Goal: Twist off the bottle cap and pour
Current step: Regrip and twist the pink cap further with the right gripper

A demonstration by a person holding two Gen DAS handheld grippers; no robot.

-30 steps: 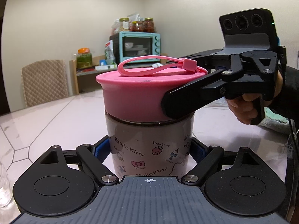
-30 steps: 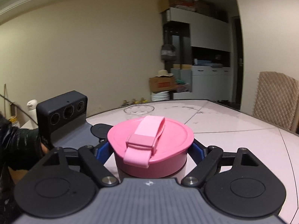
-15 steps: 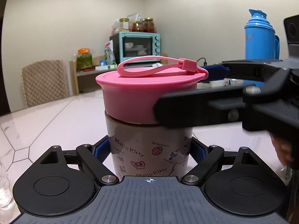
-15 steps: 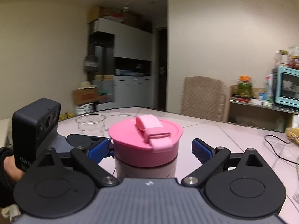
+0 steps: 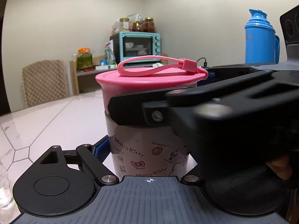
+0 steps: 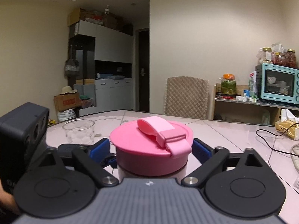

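Observation:
A Hello Kitty bottle point(image 5: 147, 155) with a wide pink cap point(image 5: 145, 82) and pink strap stands upright on the table. My left gripper point(image 5: 149, 149) is shut on the bottle's body low down. My right gripper point(image 6: 150, 149) stands around the pink cap point(image 6: 151, 149); its blue pads point(image 6: 200, 149) sit a little off the cap's sides, so it is open. In the left wrist view the right gripper's black finger point(image 5: 149, 110) crosses in front of the cap's lower edge and hides part of the bottle.
A clear glass point(image 6: 79, 132) stands on the table to the left beyond the bottle, also at the left wrist view's edge point(image 5: 3, 183). A blue thermos point(image 5: 261, 39) stands at the right. A cable point(image 6: 271, 138) and bag lie right. A chair point(image 6: 186, 97) stands behind.
My right gripper has let go of the cap and swung around the bottle, now facing the chair and oven side. The bottle and my left gripper have stayed still.

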